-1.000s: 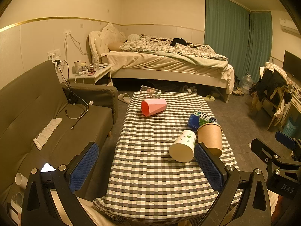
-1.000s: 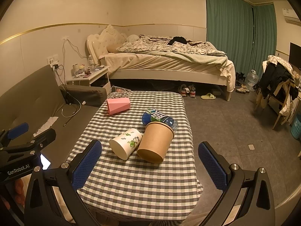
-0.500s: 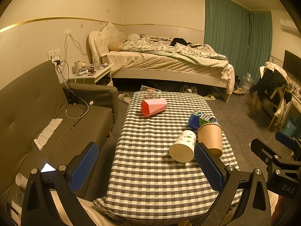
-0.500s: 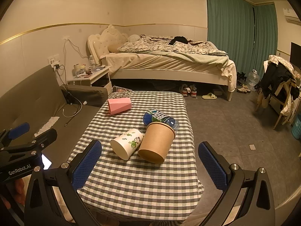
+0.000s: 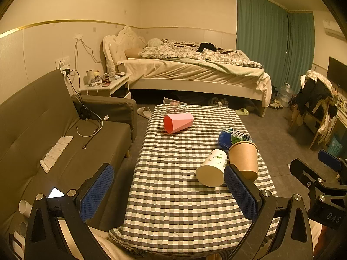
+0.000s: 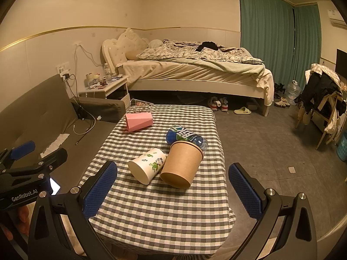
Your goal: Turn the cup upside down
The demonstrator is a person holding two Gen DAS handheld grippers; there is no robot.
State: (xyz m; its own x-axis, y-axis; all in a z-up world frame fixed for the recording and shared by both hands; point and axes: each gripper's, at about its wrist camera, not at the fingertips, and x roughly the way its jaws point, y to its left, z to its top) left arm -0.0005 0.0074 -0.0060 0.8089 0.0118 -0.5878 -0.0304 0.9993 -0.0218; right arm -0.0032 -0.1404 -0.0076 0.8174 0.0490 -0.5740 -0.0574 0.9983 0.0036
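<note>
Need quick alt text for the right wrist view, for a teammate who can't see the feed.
The open right gripper hovers over a checkered table holding nothing; ahead, a white leaf-print cup and a brown paper cup lie tipped over side by side. A water bottle and pink cup lie farther back.

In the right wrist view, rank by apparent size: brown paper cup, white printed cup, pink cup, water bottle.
1. brown paper cup
2. white printed cup
3. pink cup and water bottle: unsure, both lie farther back and the bottle is partly hidden.
</note>
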